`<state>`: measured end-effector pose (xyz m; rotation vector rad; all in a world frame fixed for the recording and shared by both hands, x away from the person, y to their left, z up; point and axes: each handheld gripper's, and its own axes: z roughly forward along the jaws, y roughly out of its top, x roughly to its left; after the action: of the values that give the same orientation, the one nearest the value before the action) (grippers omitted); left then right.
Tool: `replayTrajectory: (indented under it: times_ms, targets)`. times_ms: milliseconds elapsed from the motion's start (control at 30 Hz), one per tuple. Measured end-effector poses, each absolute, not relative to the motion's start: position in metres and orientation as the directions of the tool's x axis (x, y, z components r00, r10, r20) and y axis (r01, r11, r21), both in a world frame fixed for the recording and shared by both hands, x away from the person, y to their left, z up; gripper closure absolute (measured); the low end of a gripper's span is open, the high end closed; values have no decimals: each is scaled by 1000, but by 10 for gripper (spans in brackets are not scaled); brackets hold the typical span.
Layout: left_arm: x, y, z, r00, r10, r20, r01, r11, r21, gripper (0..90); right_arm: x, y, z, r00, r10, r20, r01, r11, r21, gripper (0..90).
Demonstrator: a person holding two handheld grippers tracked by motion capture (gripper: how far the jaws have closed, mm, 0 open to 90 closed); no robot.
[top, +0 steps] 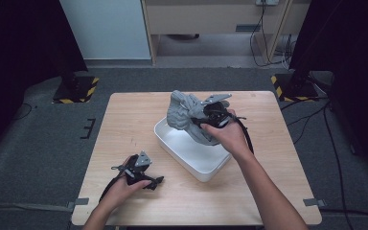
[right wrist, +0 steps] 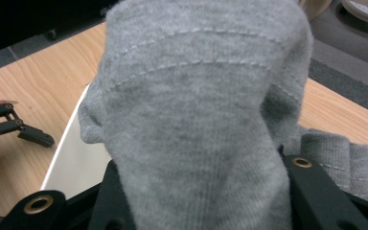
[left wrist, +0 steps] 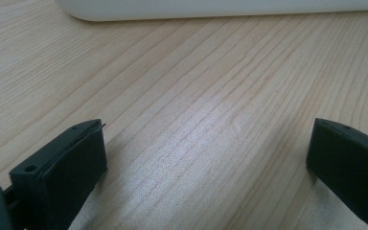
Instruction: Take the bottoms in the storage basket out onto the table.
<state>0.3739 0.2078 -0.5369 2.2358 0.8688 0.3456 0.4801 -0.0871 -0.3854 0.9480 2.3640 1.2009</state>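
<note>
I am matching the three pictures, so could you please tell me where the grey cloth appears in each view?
High view: grey cloth at centre, above the white tub's far end.
Left gripper view: no cloth; the tub's wall runs along the top edge.
Right gripper view: cloth across the centre.
Shared landmark: the white tub.

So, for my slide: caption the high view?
Right claw lifts grey knit cloth over white tub; left claw rests open.

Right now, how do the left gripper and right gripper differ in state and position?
The left gripper has its jaws spread wide with nothing between them; the right gripper is clamped on a bunched grey knitted cloth. The left gripper sits low over the bare light wooden table; the right gripper holds the cloth above the white rectangular plastic tub. Both have black jaws and are hand-held.
</note>
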Motion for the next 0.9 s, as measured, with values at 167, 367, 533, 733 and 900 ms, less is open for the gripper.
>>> replayTrajectory:
  times_ms: [167,367,533,733,900]
  targets:
    - [374,208,-537,739,674,-5,486,-528,697,0,477,-89,-380,-728,686,20,406,407,818,593]
    - [374,208,-537,739,674,-5,486,-528,697,0,474,-95,-373,-726,687,26,396,387,833,592]
    - [374,208,-537,738,675,-5,486,-527,697,0,472,-103,-367,-722,691,39,389,359,849,593]
    - [374,208,-537,738,675,-5,487,-527,697,0,467,-108,-360,-721,693,32,378,353,856,593]
    - [374,208,-537,738,675,-6,488,-526,697,0,465,-115,-351,-711,703,24,368,343,864,592]
